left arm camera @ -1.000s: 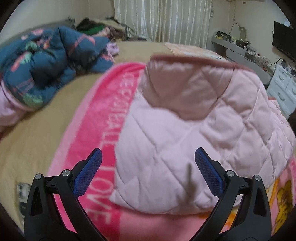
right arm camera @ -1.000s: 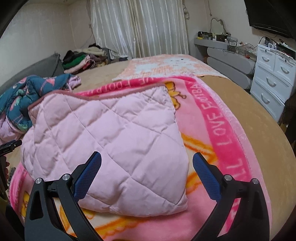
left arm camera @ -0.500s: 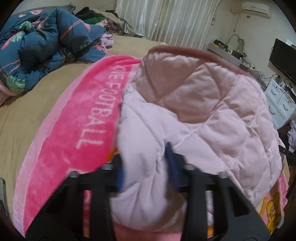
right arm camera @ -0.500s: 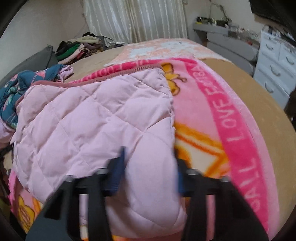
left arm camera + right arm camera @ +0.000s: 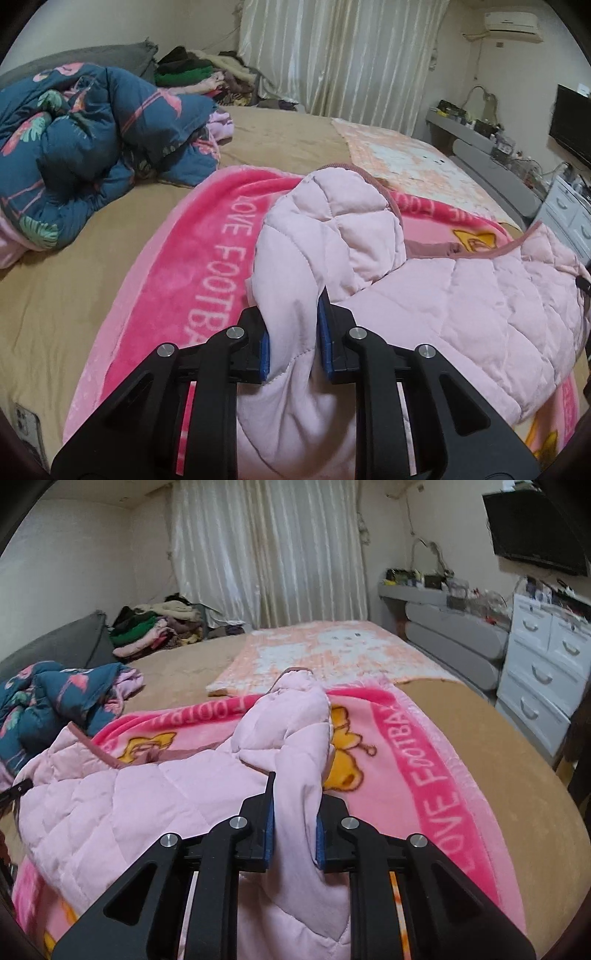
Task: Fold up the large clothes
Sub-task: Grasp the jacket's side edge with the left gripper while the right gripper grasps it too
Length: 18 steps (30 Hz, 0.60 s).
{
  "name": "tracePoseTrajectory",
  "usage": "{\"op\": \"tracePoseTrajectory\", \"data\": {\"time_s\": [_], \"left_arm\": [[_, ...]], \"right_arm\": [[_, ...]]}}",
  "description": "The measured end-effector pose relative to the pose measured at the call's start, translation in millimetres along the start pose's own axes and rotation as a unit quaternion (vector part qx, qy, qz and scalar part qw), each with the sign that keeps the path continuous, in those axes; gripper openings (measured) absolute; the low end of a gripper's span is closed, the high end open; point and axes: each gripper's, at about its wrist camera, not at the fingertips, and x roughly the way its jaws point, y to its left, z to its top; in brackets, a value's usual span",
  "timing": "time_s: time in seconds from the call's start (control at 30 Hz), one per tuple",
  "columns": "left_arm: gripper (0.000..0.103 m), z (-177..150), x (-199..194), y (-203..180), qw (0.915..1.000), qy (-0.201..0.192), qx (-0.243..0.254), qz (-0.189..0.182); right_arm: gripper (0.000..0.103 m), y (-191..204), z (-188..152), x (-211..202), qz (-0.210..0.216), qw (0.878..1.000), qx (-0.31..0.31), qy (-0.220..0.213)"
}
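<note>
A: where's the quilted pink garment [image 5: 461, 295] at?
B: on the pink blanket [image 5: 207, 266]; left gripper [image 5: 293, 332] and right gripper [image 5: 293, 812] both clamped on bunched corners; blue duvet [image 5: 74, 147] at 10 o'clock; clothes pile [image 5: 155, 627] behind it.

Pale cream walls [image 5: 74, 572] are seen behind a wide bed covered in a tan sheet [image 5: 74, 266]. Long cream curtains [image 5: 269, 554] are drawn across the far wall. A white chest of drawers [image 5: 543, 664] is placed at the right, beneath a wall-mounted television [image 5: 532, 528]. An air conditioner [image 5: 513, 24] is mounted high up.
</note>
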Motion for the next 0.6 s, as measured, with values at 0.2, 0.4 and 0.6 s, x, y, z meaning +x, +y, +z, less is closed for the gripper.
{"op": "tracePoseTrajectory", "data": {"time_s": [0.2, 0.4, 0.6], "left_arm": [[0.014, -6.4, 41.4, 2.6, 0.9993, 0.027, 0.001, 0.025], [0.017, -16.7, 57.9, 7.1, 0.9988, 0.038, 0.001, 0.031], [0.019, -18.6, 61.9, 7.2, 0.9986, 0.043, 0.001, 0.032]], "right_arm": [[0.015, -5.5, -18.9, 50.3, -0.029, 0.998, 0.003, 0.047], [0.015, -10.2, -38.1, 70.1, -0.038, 0.997, 0.018, 0.069], [0.019, -15.0, -52.3, 78.9, -0.049, 0.995, 0.032, 0.084]]}}
